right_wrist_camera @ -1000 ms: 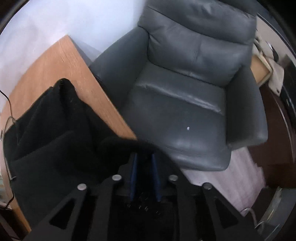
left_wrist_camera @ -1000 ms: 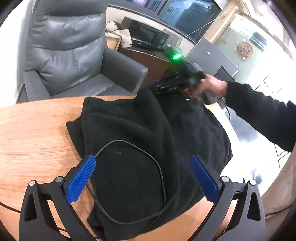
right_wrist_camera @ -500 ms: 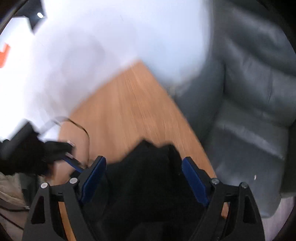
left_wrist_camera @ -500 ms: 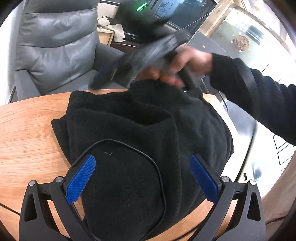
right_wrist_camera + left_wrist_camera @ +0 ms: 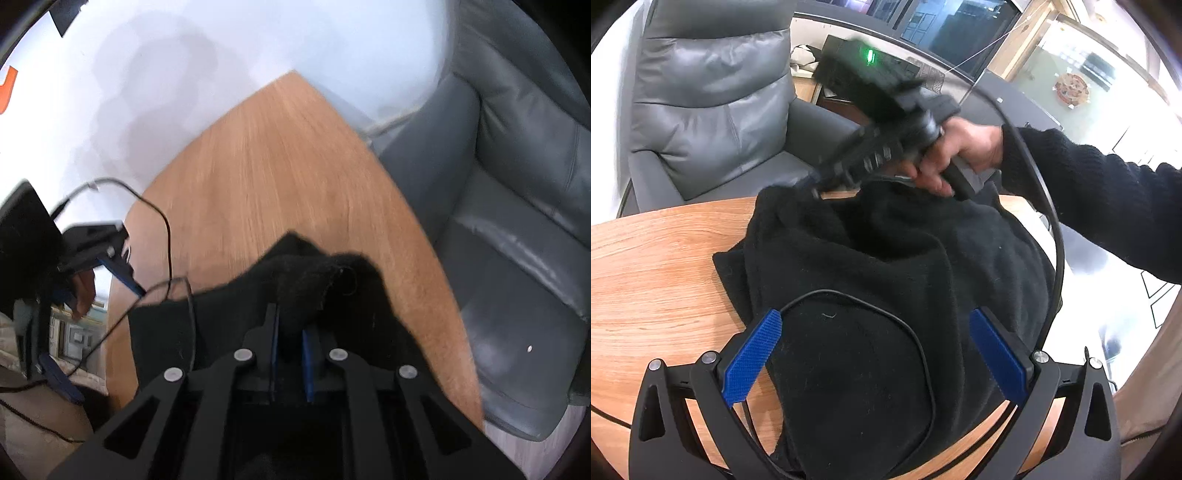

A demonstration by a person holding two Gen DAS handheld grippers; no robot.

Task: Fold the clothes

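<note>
A black fleece garment (image 5: 886, 277) lies bunched on the wooden table (image 5: 657, 266), spilling over its right edge. My left gripper (image 5: 871, 350) hovers open over the garment's near part, blue pads wide apart, nothing between them. A thin black cable (image 5: 916, 339) loops across the cloth under it. At the garment's far edge, my right gripper (image 5: 820, 184), held by a hand (image 5: 964, 155), pinches the cloth. In the right wrist view the right gripper (image 5: 291, 332) is shut on a fold of the black garment (image 5: 317, 280), lifted slightly above the table (image 5: 280, 155).
A grey leather armchair (image 5: 709, 110) stands just beyond the table's far edge, also seen as the armchair (image 5: 517, 221) on the right. A black-sleeved arm (image 5: 1108, 199) reaches in from the right. The left gripper (image 5: 118, 269) and its cable (image 5: 162, 229) show at the left.
The right gripper was shut on the cloth, opened half a second ago, and has shut again on the garment's far edge further left. The left gripper stays open over the cloth.
</note>
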